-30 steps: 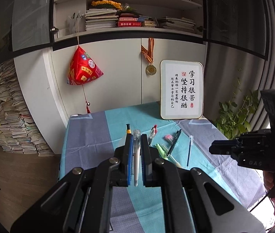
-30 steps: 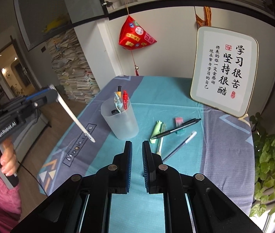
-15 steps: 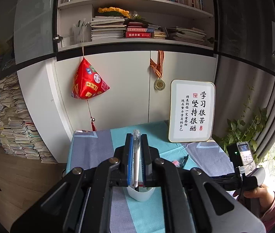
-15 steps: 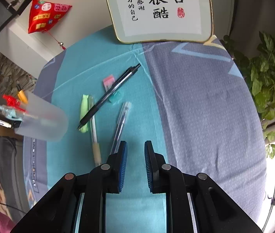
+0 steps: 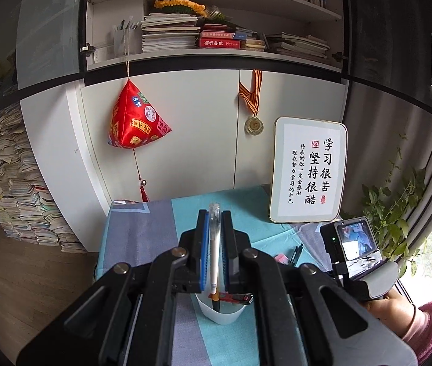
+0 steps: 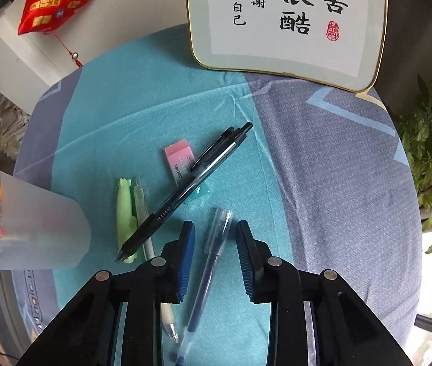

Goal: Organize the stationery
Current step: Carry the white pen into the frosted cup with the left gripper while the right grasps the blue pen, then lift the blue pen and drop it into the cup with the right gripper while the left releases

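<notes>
Now the left gripper [image 5: 215, 244] is clamped on a white pen [image 5: 214, 262] above the translucent cup [image 5: 220, 312] near the desk's left edge, while the right gripper [image 6: 215, 262], its jaws just opening, straddles a clear blue pen [image 6: 208, 268], so next likely lower and close.

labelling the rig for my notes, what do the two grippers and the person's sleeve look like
Both the left gripper and the right gripper are black, angular linkages with silver pivot screws and ribbed blue pads. The sleeve is pink and fuzzy.
</notes>
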Demonstrator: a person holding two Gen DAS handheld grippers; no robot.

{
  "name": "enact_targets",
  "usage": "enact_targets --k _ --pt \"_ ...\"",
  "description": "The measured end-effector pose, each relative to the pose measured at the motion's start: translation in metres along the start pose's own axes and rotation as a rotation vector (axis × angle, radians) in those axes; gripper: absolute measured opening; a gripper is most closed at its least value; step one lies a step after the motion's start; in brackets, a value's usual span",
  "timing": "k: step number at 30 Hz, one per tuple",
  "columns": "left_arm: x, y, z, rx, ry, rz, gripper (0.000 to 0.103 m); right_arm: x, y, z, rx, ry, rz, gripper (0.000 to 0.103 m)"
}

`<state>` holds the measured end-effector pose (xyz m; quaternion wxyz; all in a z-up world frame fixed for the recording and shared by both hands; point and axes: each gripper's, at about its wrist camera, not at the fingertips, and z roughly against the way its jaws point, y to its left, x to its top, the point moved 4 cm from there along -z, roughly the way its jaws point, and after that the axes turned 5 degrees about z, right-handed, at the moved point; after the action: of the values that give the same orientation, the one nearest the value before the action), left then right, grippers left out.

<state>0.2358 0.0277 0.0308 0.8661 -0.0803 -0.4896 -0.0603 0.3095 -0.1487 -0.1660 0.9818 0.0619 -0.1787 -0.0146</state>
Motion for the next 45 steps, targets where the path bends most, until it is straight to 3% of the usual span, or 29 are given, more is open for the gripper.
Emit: enact_targets --k 3,4,9,14,24,34,45 --pt "-0.002 0.000 -0.005 0.000 0.010 0.000 0.006 0.002 0.002 -0.003 0.003 -0.001 -0.006 0.014" --pt "-0.003 0.001 -0.007 0.002 0.014 0.000 0.006 0.002 0.003 -0.003 0.021 -0.002 -0.007 0.013" --pt "-0.017 0.003 -0.021 0.005 0.060 0.001 0.006 -0.005 0.003 0.009 0.136 -0.042 -0.025 0.013" --pt "-0.031 0.006 -0.033 0.015 0.099 0.003 0.006 -0.021 0.005 0.056 0.185 -0.137 0.018 0.013" --pt "-0.047 0.014 -0.048 0.028 0.157 0.031 0.006 -0.034 0.029 0.162 0.211 -0.373 0.128 0.009" --pt "-0.051 0.019 -0.031 0.019 0.130 0.017 0.008 -0.025 0.055 0.207 0.247 -0.465 0.186 0.009" --pt "-0.069 0.061 -0.028 0.047 0.157 0.140 0.008 0.002 0.097 0.242 0.285 -0.557 0.243 0.009"
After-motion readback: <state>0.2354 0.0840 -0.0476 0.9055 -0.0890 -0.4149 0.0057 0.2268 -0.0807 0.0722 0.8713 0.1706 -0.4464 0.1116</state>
